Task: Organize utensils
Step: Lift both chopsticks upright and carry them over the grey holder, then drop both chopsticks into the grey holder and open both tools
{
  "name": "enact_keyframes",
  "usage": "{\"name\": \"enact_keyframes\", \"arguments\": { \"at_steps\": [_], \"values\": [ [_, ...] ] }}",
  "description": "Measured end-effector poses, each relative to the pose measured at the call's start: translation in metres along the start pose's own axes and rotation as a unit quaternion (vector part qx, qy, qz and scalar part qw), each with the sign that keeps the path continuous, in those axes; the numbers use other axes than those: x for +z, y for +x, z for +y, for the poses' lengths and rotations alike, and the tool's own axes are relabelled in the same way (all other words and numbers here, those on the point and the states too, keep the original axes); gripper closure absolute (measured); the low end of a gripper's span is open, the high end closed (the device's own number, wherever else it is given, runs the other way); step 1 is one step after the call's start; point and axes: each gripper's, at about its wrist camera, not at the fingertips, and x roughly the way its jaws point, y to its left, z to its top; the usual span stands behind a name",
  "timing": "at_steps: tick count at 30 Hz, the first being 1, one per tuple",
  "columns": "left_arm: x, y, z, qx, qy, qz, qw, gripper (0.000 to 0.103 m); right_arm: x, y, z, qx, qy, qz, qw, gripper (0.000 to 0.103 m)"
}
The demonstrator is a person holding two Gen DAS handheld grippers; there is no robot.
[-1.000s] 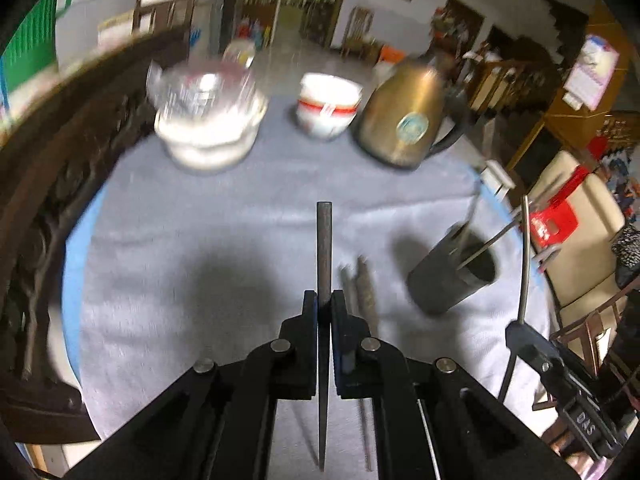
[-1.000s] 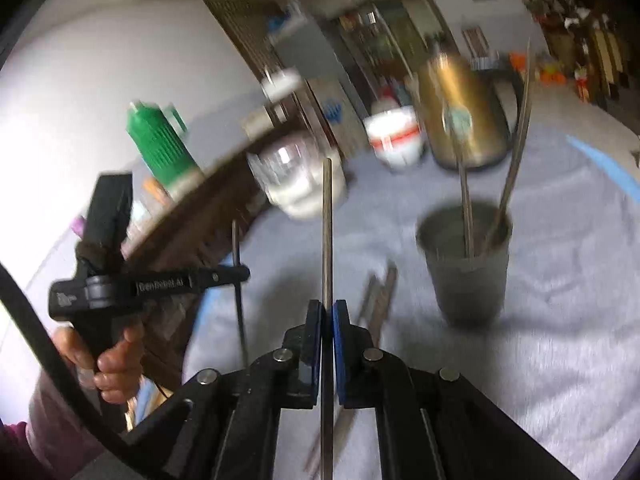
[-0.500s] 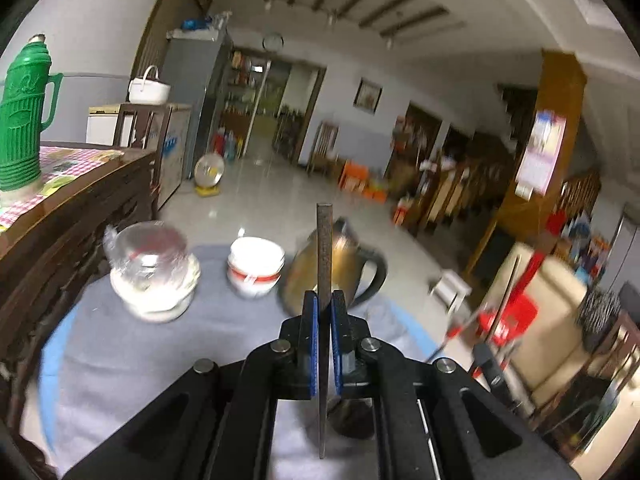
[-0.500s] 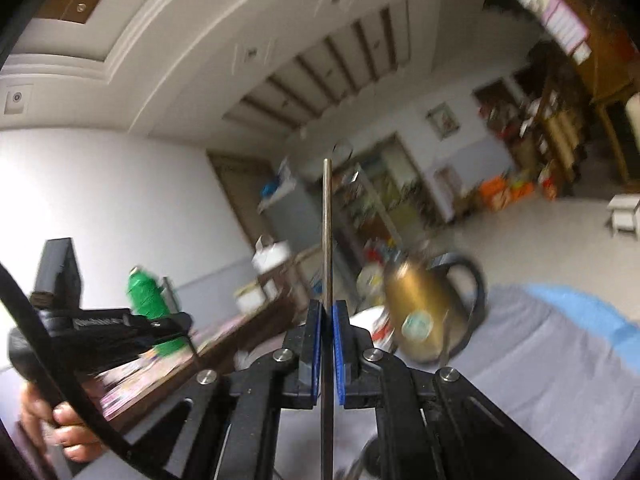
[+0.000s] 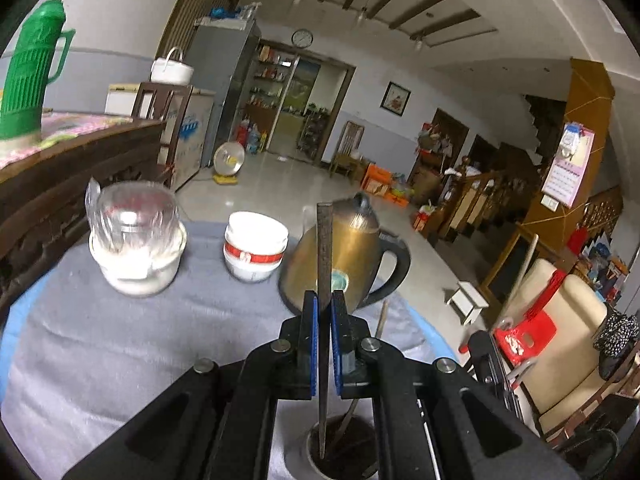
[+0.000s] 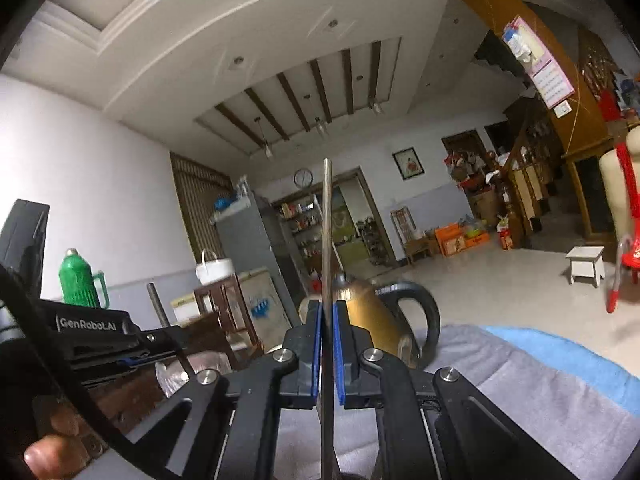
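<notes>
Each hand-held gripper is clamped tight on one chopstick: your left hand-held gripper (image 5: 324, 344) holds a dark chopstick (image 5: 323, 248) upright, its lower tip just inside the dark cup (image 5: 316, 454) on the grey-clothed worktop (image 5: 120, 340); your right hand-held gripper (image 6: 328, 354) pinches a thin metal chopstick (image 6: 327, 240), its lower end out of view. Risks from here: let go while the stick tilts and it may catch the rim and tip the light cup; crowd both sticks in together and they could knock the one already leaning inside, or the gold kettle (image 5: 352, 256) just behind.
</notes>
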Motion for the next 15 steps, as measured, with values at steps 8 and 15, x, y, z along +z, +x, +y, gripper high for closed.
{"name": "enact_keyframes", "arguments": {
  "at_steps": [8,15],
  "values": [
    [-0.017,0.001,0.011,-0.01,0.02,0.046,0.9987,0.096,-0.026,-0.004,-0.006,0.011,-0.015,0.063,0.998,0.097],
    [-0.025,-0.009,0.015,-0.024,0.055,0.083,0.9947,0.095,-0.031,-0.013,-0.009,0.032,-0.029,0.12,0.992,0.096]
  ]
}}
